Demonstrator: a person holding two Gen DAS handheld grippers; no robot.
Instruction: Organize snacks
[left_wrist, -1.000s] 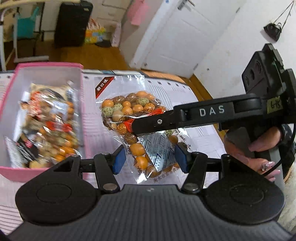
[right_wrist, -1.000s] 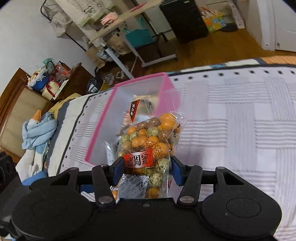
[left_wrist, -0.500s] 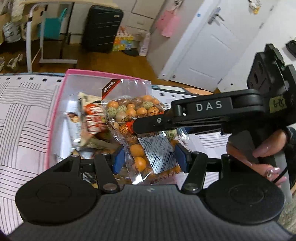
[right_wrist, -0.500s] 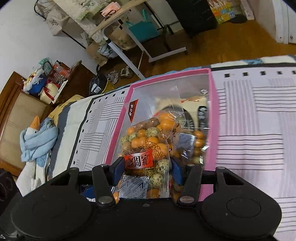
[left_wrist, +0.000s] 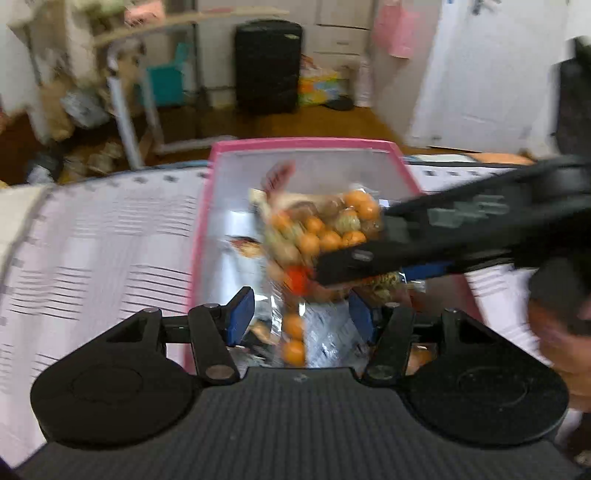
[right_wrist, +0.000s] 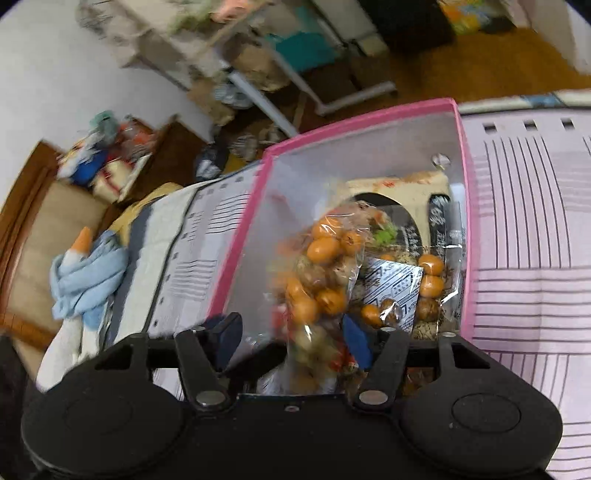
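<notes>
Snack bag (right_wrist: 321, 280): clear pouch of orange and speckled coated nuts, hanging over the open bin, its lower part between the pads of the right tool (right_wrist: 291, 341). In the left wrist view the same bag (left_wrist: 325, 236) sits above the bin interior, with the right tool's finger crossing in front of it.

Right tool: jaws have just been opening. The left pad stands clear of the bag; the right pad is just beside the film, contact not resolvable through blur. Reads as a release.

Left tool (left_wrist: 301, 315): jaws parted, the bag's lower edge between the pads with a gap visible on the left side. No grip evident.

Step in hand, judged: dropping the bag into the bin. Placement is nearly done.

Next move, judged: let the bag fall free, then lift both tools straight out so no film snags on a pad.

Container: pink-rimmed bin (right_wrist: 463, 221) with clear walls, resting on a striped bedspread (right_wrist: 535, 258). Inside: another nut pouch (right_wrist: 417, 288) with a printed silver panel, lying against the right wall, and a beige-and-black packet (right_wrist: 406, 188) behind it. Left half of the bin floor looks free.
</notes>
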